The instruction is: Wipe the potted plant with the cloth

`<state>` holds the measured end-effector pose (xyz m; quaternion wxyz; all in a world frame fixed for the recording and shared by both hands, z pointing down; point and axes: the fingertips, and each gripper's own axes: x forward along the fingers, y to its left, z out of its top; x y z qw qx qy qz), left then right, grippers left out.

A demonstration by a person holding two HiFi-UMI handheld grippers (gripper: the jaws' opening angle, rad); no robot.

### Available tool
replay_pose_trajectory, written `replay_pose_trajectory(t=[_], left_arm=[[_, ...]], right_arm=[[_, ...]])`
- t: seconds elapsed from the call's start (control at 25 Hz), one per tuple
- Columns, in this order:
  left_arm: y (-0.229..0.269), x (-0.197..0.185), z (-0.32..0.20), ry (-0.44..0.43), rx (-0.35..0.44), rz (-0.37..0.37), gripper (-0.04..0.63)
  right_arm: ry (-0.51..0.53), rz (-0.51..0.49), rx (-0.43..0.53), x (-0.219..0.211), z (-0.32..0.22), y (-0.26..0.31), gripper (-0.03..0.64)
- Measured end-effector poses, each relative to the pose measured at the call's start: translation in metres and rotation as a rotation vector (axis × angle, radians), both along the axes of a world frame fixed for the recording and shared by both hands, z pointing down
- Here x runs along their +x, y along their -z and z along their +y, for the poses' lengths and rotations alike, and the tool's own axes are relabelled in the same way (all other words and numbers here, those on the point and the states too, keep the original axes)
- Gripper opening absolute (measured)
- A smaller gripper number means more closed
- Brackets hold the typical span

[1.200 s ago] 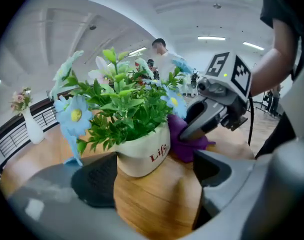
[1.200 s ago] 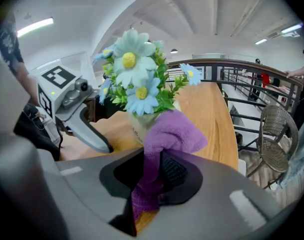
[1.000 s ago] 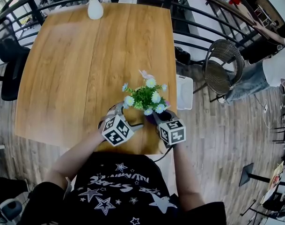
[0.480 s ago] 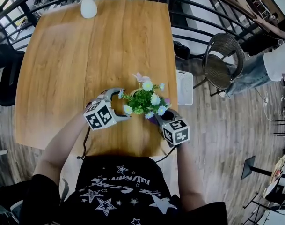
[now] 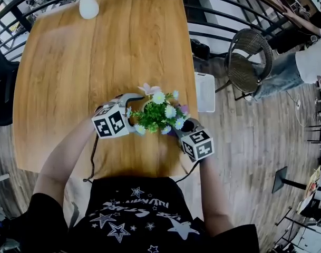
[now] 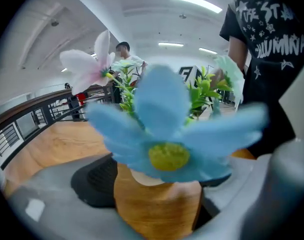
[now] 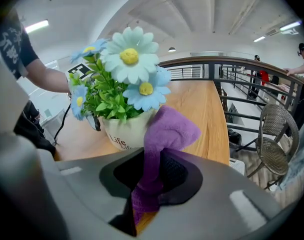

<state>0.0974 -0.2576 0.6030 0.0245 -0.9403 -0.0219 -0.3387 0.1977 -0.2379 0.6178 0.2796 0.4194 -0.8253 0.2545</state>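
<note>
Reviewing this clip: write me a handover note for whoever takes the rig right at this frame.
Left gripper: jaws closed on the pot of the potted plant, steadying it on the wooden table.
Right gripper: shut on the purple cloth; the cloth's free end touches the pot's side under the flowers.
Done: plant held, cloth in contact. How much has been wiped cannot be told.
Left: probably rub around the pot and leaves, then release both.
</note>
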Motion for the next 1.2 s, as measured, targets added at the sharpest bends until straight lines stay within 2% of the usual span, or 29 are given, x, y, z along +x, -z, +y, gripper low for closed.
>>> replay_pose_trajectory(t=[0.04, 0.08, 0.12, 0.48, 0.72, 0.88, 1.08, 1.2], left_arm=[[0.000, -0.001, 0.001, -0.006, -0.001, -0.006, 0.479], [-0.001, -0.003, 0.001, -0.007, 0.001, -0.012, 0.398], [-0.002, -0.005, 0.001, -0.005, 0.003, -0.016, 0.371], [-0.003, -0.008, -0.006, 0.094, 0.003, -0.004, 0.370], [-0.003, -0.006, -0.011, 0.193, 0.002, -0.003, 0.370], [-0.004, -0.002, -0.011, 0.291, 0.000, 0.001, 0.370], [-0.003, 0.001, -0.015, 0.471, -0.002, 0.004, 0.370], [-0.006, 0.000, -0.016, 0.538, -0.001, 0.000, 0.370]], right_arm=[[0.001, 0.003, 0.002, -0.001, -0.002, -0.001, 0.083], [0.002, 0.009, 0.005, -0.003, -0.004, -0.001, 0.083], [0.002, 0.016, 0.007, -0.004, -0.006, -0.002, 0.083], [0.016, 0.063, 0.045, -0.013, -0.017, -0.001, 0.081], [0.055, 0.051, 0.052, -0.021, -0.012, 0.002, 0.081], [0.069, 0.038, 0.055, -0.031, -0.004, 0.002, 0.081], [0.099, 0.030, 0.056, -0.048, 0.000, 0.005, 0.081], [0.114, 0.030, 0.059, -0.054, 0.004, 0.003, 0.081]])
